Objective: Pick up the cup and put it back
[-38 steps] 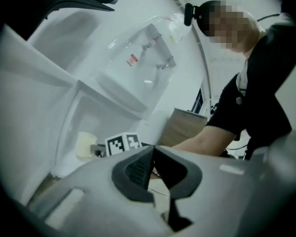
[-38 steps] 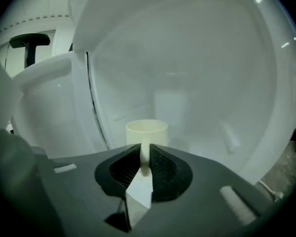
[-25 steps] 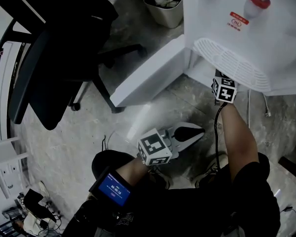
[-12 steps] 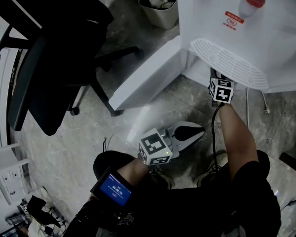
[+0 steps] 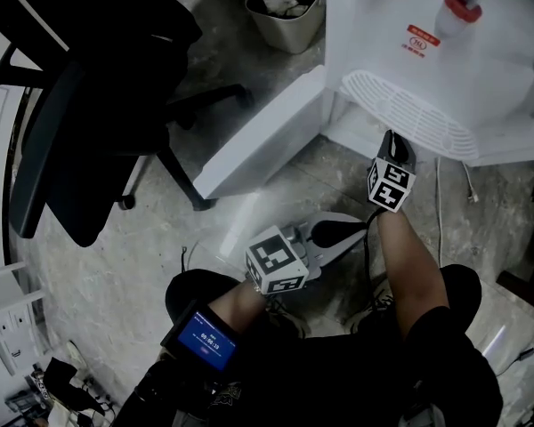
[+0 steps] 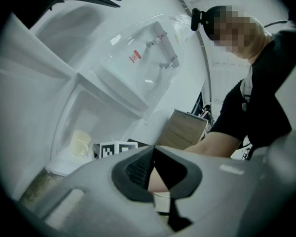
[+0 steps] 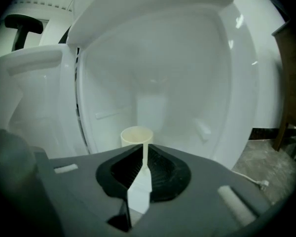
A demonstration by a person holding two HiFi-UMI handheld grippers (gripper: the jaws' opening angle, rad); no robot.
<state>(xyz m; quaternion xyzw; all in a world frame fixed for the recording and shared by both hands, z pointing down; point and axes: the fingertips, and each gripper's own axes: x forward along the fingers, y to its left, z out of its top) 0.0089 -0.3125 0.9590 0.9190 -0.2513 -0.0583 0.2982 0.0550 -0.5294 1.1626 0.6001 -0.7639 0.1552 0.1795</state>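
- The right claw [image 7: 144, 149] has a grey moulded shell and black ribbed pads. Its jaws have just been closing and now stand a thin slit apart, pinching nothing.
- Just beyond its tips, the small cream cup [image 7: 136, 135], smooth-walled and round-rimmed, stands upright on the floor of the lower cabinet [image 7: 153, 73]. The cabinet belongs to a glossy white plastic water dispenser [image 5: 400, 25]. The cream sliver in the slit looks like the cup seen through the gap.
- The cup reads as set back in place, so the step in hand is probably leaving it.
- To do that well, draw straight back along the claw's own line with the tips off the cup. A light cup could skid or tip on that slick floor.
- Watch the open white cabinet door [image 7: 32, 60] on the left and the slotted white drip tray [image 5: 418, 114] overhead.
- The left claw [image 6: 153, 150] has its jaws together and empty. It is held over the mottled grey stone floor [image 5: 116, 265], apart from the dispenser.
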